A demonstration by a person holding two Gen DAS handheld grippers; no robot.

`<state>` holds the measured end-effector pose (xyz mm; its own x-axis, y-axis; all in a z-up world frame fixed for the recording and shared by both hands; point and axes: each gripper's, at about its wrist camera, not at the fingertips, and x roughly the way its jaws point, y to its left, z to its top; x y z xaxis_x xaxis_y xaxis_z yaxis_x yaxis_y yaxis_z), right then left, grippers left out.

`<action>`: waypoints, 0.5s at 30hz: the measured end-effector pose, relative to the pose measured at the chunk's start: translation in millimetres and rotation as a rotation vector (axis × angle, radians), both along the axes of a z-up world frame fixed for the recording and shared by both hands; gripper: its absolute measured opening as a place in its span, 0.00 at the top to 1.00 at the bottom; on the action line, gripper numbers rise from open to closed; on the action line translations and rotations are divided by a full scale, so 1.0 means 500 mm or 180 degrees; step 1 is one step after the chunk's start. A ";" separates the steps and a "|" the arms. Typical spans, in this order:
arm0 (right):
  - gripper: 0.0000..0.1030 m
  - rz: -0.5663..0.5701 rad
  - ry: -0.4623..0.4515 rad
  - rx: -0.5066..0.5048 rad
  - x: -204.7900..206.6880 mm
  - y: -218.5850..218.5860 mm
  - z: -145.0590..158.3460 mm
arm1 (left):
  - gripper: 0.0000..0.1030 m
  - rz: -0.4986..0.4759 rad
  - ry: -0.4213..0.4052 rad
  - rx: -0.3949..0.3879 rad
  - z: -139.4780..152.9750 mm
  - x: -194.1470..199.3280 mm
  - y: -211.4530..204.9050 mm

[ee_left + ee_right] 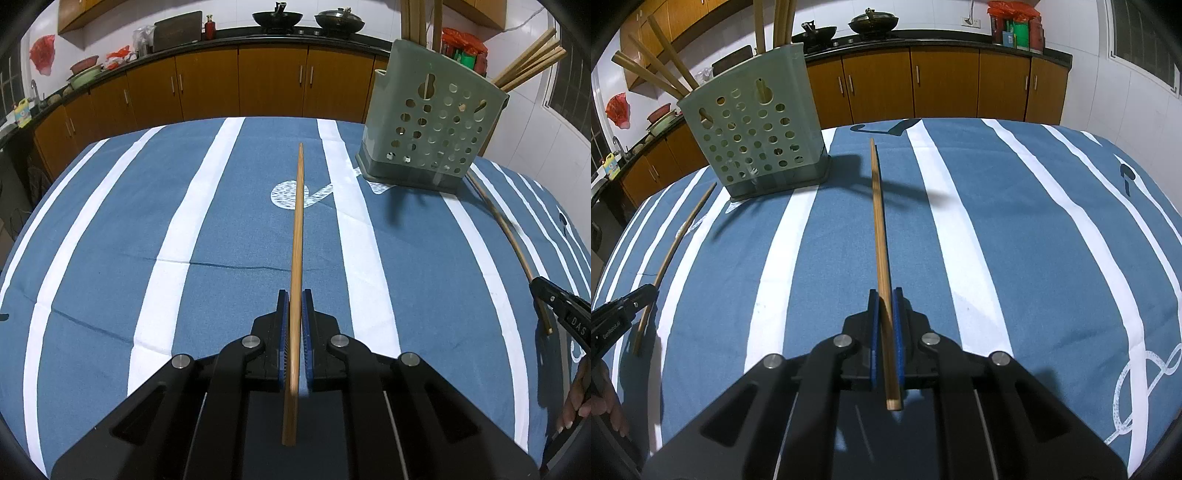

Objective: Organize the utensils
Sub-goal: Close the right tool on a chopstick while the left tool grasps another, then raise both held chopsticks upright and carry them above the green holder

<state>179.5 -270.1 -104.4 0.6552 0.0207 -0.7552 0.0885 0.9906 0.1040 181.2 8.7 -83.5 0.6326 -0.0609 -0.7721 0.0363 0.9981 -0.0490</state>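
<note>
My left gripper [294,297] is shut on a bamboo chopstick [298,221] that points away over the table, clear of the cloth at its far tip. My right gripper [885,297] is shut on a second chopstick [878,221] in the same way. Each gripper shows at the edge of the other view: the right gripper [554,299] with its chopstick [506,225], the left gripper [631,306] with its chopstick [679,236]. A green perforated utensil holder [432,129] [753,136] stands upright at the far side between them. Several chopsticks [528,62] [653,62] stick out of it.
The table wears a blue cloth with white stripes [184,240] [1034,240]. Behind it runs a counter with orange cabinet doors [269,85] [942,85] and woks [277,16] on a stove. A person's hand [576,406] [609,410] shows at each frame's edge.
</note>
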 end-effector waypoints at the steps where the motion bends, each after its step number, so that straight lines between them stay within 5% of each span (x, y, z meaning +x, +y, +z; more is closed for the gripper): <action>1: 0.91 -0.0002 -0.0001 0.0003 -0.001 0.001 0.000 | 0.92 0.0002 -0.0001 -0.0001 0.000 -0.001 -0.001; 15: 0.92 -0.0043 -0.0151 0.0008 -0.012 -0.008 0.035 | 0.93 -0.0028 -0.0073 -0.0048 0.027 -0.006 0.002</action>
<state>173.4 -273.9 -87.0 0.6904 0.0135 -0.7233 0.0968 0.9891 0.1109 178.3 9.6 -69.8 0.6495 -0.0780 -0.7564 0.0463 0.9969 -0.0631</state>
